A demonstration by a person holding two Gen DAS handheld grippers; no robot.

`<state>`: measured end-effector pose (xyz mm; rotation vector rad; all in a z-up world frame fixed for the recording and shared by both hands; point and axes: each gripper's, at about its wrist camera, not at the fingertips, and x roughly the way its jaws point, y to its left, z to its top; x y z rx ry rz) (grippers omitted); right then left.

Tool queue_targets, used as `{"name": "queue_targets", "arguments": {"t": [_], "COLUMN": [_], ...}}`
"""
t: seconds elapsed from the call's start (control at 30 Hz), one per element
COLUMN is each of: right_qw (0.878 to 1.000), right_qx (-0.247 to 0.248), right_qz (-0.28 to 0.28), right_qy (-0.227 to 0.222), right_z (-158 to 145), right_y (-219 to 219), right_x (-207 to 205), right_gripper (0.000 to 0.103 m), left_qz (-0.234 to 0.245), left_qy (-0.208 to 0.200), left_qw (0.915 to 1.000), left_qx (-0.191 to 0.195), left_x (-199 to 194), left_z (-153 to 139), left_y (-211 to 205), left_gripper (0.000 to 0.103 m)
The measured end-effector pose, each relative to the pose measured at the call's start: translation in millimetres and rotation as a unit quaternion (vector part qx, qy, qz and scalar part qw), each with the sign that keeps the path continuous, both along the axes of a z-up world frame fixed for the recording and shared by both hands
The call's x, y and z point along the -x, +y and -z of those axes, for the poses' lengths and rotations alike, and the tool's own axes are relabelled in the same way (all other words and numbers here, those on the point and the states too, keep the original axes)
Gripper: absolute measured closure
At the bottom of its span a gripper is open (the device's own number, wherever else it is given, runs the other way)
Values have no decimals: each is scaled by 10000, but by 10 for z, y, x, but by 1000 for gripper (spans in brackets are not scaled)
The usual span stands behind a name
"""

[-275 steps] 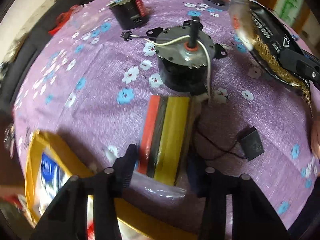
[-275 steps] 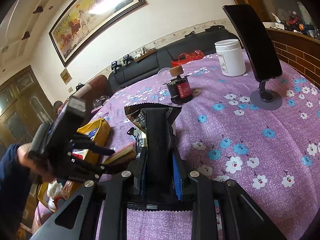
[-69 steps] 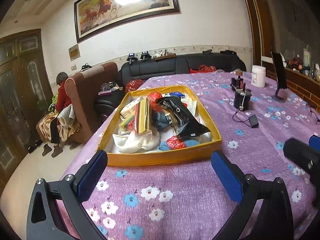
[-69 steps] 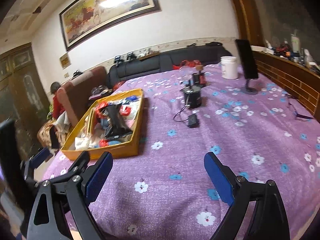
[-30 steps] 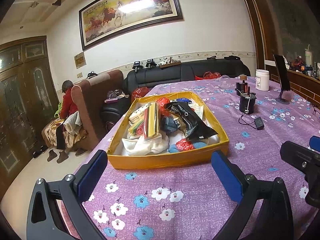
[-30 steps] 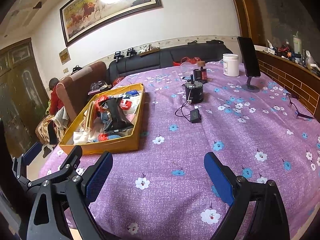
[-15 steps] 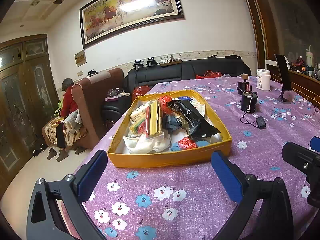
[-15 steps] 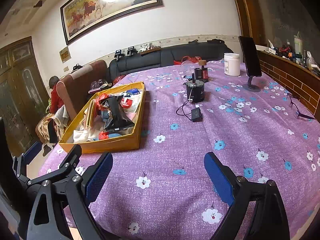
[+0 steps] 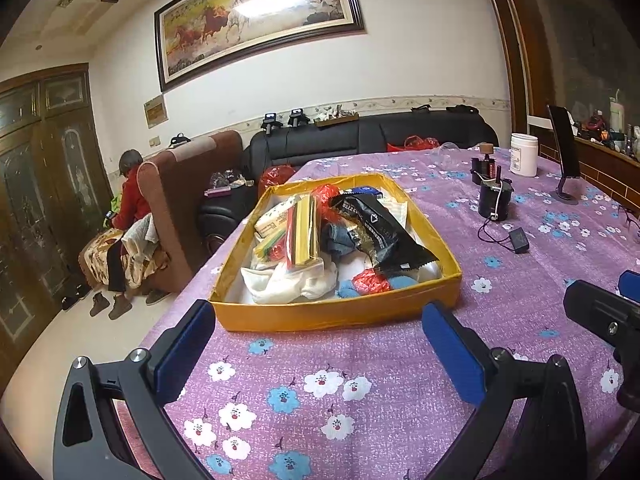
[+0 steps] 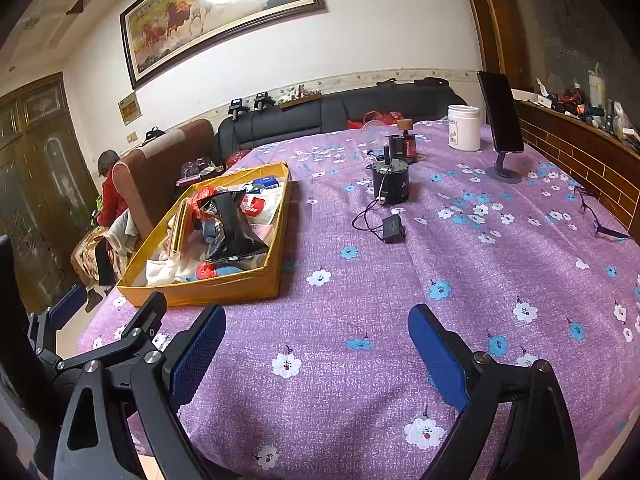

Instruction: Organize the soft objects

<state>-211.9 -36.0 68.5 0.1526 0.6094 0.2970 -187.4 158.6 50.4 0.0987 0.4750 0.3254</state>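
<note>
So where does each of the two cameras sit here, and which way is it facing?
Left wrist: on the left gripper, low over the table edge, facing the yellow box; its open fingers show, the right gripper at right.
Right wrist: on the right gripper, facing across the purple tablecloth; open fingers show.
Shared: box, black motor, sofa.

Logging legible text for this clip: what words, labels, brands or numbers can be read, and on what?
Nothing reads with certainty.
Black snack packet in the yellow box: pale lettering, too blurred.
Red and white packet: white print, unreadable.
White jar: label too small.
Horse painting: calligraphy along the top, too small.
</note>
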Motion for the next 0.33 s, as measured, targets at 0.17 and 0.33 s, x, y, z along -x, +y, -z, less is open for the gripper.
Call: {"name": "queue_targets", "arguments": {"t": [0.17, 0.33], "right_qw": [10000, 10000], "right_qx": [1, 3], "right_qz": [1, -7], "right_qy": [9, 24], "right_z": [14, 32], "right_y": [4, 7], "right_x": [1, -8], "right_gripper": [8, 8], "left_qz": [-21, 44], "left_qy": [76, 210], "left_qw": [9999, 9994], "left_qx": [104, 283], "left_x": [-5, -27], "left_z": [20, 30], "left_y": [28, 65], "left_gripper": [0, 0]}}
